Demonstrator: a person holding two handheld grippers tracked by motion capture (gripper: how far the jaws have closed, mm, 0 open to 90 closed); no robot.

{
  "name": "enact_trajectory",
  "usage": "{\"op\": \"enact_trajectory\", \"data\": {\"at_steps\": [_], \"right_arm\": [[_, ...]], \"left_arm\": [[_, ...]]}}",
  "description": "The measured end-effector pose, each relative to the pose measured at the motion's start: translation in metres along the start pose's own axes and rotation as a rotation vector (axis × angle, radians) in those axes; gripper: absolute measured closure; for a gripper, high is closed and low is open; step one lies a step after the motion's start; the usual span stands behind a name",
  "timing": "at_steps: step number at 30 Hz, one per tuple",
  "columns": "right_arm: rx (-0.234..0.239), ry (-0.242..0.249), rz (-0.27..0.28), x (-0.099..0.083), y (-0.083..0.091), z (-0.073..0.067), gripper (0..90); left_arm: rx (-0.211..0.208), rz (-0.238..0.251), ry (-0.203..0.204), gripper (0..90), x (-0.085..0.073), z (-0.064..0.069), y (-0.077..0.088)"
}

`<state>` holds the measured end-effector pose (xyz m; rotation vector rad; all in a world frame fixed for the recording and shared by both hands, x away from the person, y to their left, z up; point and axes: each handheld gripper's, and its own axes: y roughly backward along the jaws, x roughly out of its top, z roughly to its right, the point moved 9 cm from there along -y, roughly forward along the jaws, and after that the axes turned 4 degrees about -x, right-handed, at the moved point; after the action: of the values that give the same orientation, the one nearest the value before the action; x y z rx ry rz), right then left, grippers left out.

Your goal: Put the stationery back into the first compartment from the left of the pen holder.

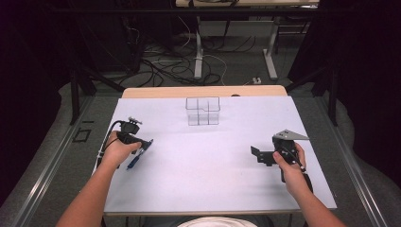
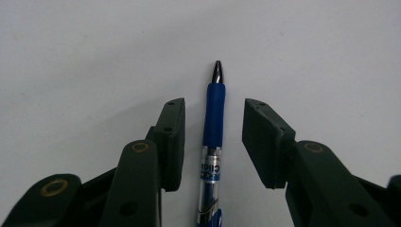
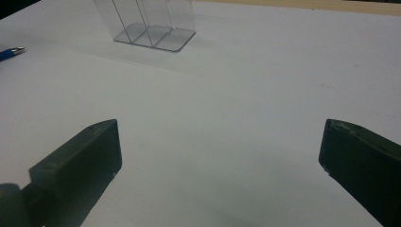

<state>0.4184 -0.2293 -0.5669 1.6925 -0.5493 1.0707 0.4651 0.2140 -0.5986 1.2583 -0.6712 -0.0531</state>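
Pen (image 2: 213, 142), blue, lies flat on the white table (image 1: 213, 165) at its left side, between the pads of the left gripper (image 2: 213, 106), jaws apart and not touching it. Right gripper (image 1: 257, 154) rests well apart at the right, jaws wide. Clear organizer (image 1: 203, 111) stands toward the far edge.

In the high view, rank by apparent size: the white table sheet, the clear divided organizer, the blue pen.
1. White table sheet, largest by far.
2. Clear divided organizer.
3. Blue pen, smallest, partly hidden under the left hand-held gripper; being nearer the camera does not change this order.
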Motion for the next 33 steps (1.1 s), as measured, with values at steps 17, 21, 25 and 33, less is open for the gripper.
{"op": "enact_trajectory", "data": {"at_steps": [17,21,25,33], "right_arm": [[0.007,0.000,-0.009,-0.002,-0.001,-0.002,0.0],[0.008,0.004,-0.011,-0.002,-0.001,-0.001,0.0],[0.008,0.004,-0.012,-0.002,-0.001,-0.001,0.0],[0.009,0.008,-0.011,-0.003,-0.002,-0.001,0.0]], "left_arm": [[0.024,-0.074,-0.029,67.7,-0.004,0.000,-0.013],[0.023,-0.093,-0.021,70.0,-0.005,0.000,-0.015],[0.033,-0.104,-0.031,71.8,-0.005,-0.001,-0.017],[0.026,-0.107,-0.034,76.4,-0.005,-0.001,-0.017]]}}
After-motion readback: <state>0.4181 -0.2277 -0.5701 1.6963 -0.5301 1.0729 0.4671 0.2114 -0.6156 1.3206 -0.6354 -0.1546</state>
